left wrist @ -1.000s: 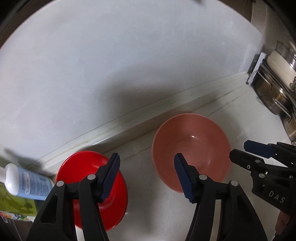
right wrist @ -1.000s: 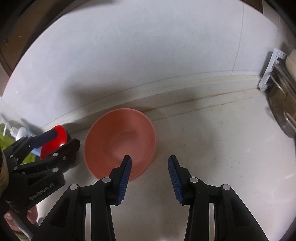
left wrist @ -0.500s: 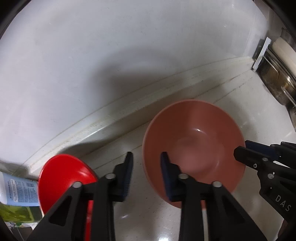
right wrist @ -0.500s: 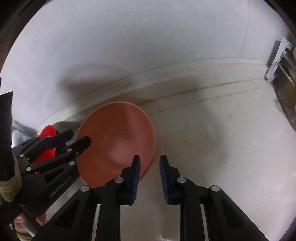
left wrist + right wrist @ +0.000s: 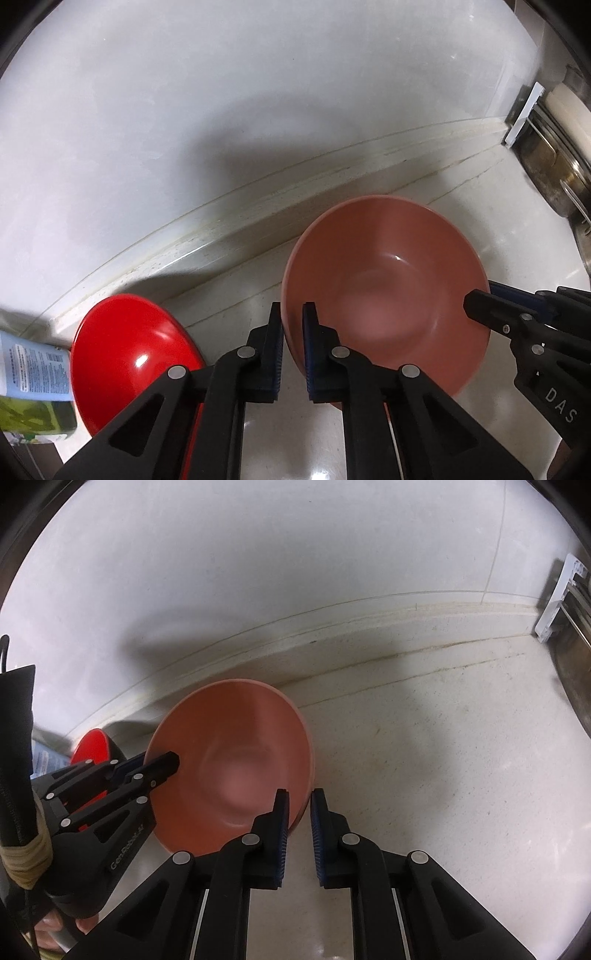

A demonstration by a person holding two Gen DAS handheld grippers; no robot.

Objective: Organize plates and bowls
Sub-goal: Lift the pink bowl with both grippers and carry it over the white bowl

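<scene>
Left wrist view shows us left gripper (image 5: 291,325) clamping pink bowl (image 5: 384,291) rim, red bowl (image 5: 129,354) beside, right wrist view our right gripper (image 5: 298,812) clamped opposite.

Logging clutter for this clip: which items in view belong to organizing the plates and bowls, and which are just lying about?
Part of the job:
- pink bowl, rim clamped by left gripper and right gripper
- red bowl, beside it on the counter

Lying about:
- bottle at the left edge
- metal pots at the right
</scene>
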